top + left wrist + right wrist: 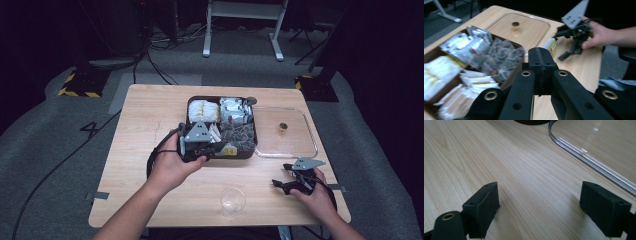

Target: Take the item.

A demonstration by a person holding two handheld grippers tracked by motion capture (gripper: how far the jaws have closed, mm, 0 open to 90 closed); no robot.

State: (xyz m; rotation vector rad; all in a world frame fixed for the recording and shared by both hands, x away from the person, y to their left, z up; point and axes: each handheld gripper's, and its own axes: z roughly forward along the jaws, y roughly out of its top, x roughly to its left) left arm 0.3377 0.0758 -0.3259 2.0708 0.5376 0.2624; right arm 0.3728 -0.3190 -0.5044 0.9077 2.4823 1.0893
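Hovering over the near edge of the dark box, the left gripper has its two black pads pressed flat together with nothing between them. Printing on the packets is too blurred to read; a small yellow packet just past the pads carries red and green marks, no legible word. On the floor left of the table a black mark reads like a "4".

One box sits at the table's middle, split into four compartments: white sachets, silvery packets, clear bags of dark pieces and paper sticks (this last lot lies right under the left gripper in the high view). One clear lid with a small knob lies flat, touching the box's right side. One clear cup stands upright near the front edge, between the two hands.

The right gripper rests low near the lid's front corner, jaws spread wide over bare wood, empty.
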